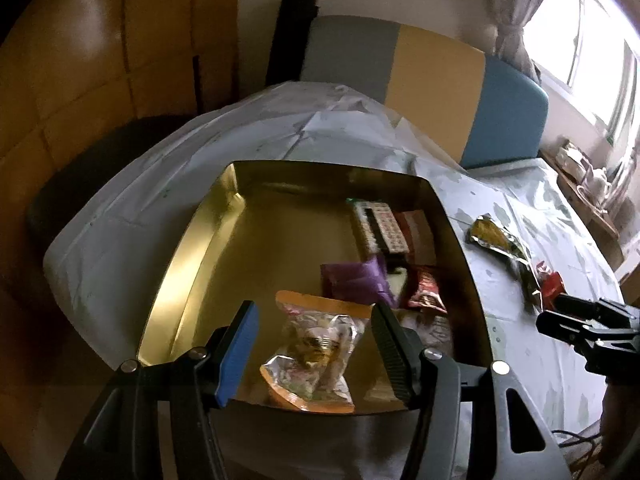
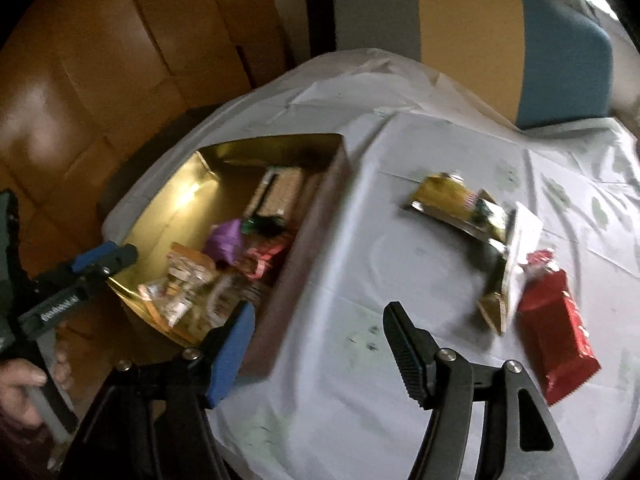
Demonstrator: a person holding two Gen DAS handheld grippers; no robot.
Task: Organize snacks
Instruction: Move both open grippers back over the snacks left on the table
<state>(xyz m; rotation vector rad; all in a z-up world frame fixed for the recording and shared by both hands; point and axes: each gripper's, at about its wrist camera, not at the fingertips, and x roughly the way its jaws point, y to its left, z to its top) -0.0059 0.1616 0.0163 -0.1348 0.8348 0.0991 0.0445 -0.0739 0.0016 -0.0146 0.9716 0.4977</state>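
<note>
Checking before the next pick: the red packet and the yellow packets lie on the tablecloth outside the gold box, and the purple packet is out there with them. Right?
Not quite. The purple packet lies inside the gold box, as the left wrist view shows. The red packet and yellow packets do lie on the tablecloth outside it.

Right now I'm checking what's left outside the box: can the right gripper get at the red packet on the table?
Probably yes. The right gripper is open and empty, and the red packet lies flat on the tablecloth just to its right, with only a yellow packet beside it.
</note>
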